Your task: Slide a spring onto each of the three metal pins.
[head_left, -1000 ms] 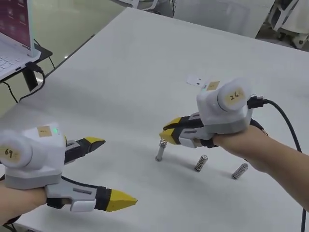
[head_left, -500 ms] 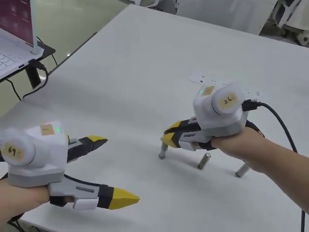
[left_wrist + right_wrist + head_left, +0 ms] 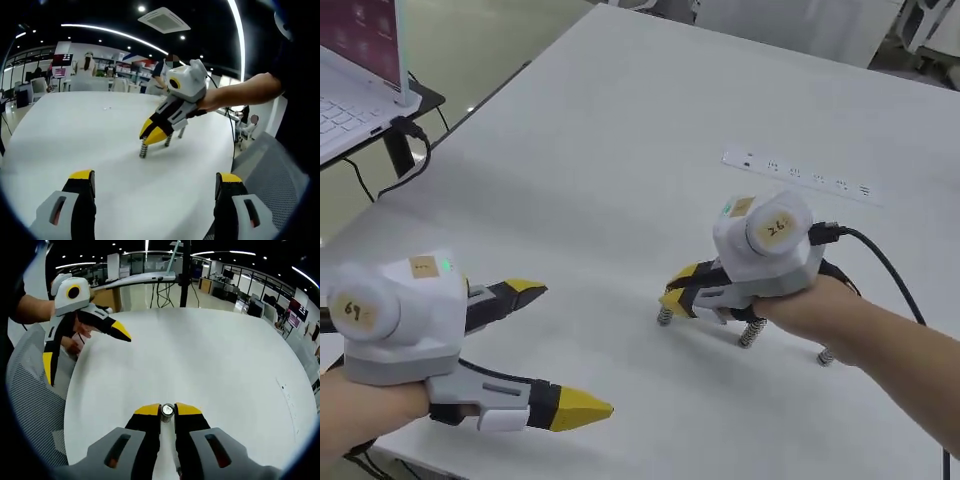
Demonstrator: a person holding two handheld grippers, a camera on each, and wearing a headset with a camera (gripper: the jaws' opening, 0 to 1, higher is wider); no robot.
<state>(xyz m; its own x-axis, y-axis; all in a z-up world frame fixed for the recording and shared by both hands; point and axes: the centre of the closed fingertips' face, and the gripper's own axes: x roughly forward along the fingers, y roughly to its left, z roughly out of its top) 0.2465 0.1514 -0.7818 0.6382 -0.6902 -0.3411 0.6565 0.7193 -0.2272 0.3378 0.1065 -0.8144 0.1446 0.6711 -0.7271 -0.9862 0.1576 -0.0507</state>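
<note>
Three metal pins stand in a row on the white table (image 3: 620, 150), each with a spring around it. My right gripper (image 3: 672, 297) is shut on the leftmost pin (image 3: 665, 316), whose coils show just below the yellow tips. In the right gripper view the pin's round head (image 3: 167, 411) sits between the closed tips of the right gripper (image 3: 167, 410). The middle pin (image 3: 752, 333) and the right pin (image 3: 826, 355) stand behind the hand. My left gripper (image 3: 560, 350) hovers open at the near left, holding nothing. The left gripper view shows the left gripper (image 3: 156, 179) facing the sprung pin (image 3: 144, 148).
A white power strip (image 3: 795, 172) lies on the table beyond the right gripper. A laptop (image 3: 360, 60) sits on a stand off the table's left edge, with cables hanging. A black cable (image 3: 880, 270) trails from the right gripper.
The right gripper has come down over the leftmost pin, so less bare shaft shows and the spring sits near the table. The left gripper has stayed open and in place.
</note>
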